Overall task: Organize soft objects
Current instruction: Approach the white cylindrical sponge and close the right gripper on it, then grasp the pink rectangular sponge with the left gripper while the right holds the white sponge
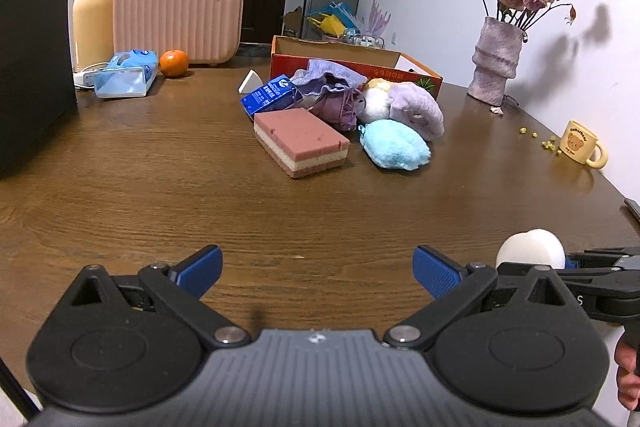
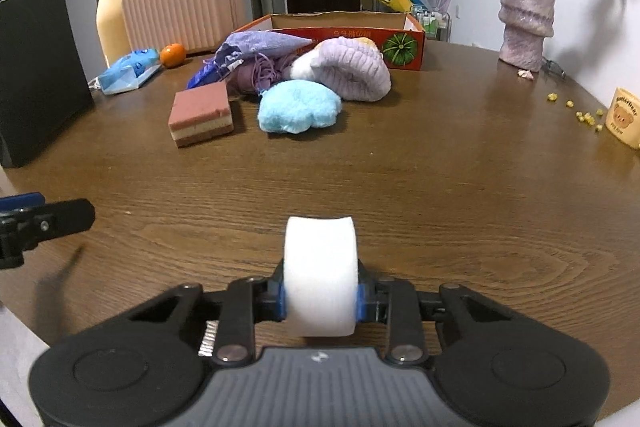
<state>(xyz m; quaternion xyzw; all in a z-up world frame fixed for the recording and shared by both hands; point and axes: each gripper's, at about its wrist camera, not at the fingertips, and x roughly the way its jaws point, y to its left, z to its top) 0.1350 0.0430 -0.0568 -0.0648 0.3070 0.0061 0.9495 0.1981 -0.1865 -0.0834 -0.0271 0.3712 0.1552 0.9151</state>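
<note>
My right gripper (image 2: 320,297) is shut on a white foam sponge (image 2: 320,275), squeezed between its blue pads just above the table near its front edge. The same white sponge (image 1: 530,247) shows at the lower right of the left wrist view. My left gripper (image 1: 318,269) hangs open over bare wood, with nothing between its fingers. Farther back lies a pile of soft things: a pink layered sponge (image 1: 301,142), a light blue plush (image 1: 394,145), a lilac towel roll (image 1: 418,109), a purple cloth (image 1: 332,87) and a white plush (image 1: 376,105).
An open orange cardboard box (image 1: 360,67) stands behind the pile. A black paper bag (image 1: 36,43) is at the left, with a tissue pack (image 1: 124,75), an orange (image 1: 174,63), a flask and a pink case behind. A vase (image 1: 496,63) and a yellow mug (image 1: 582,143) stand at the right.
</note>
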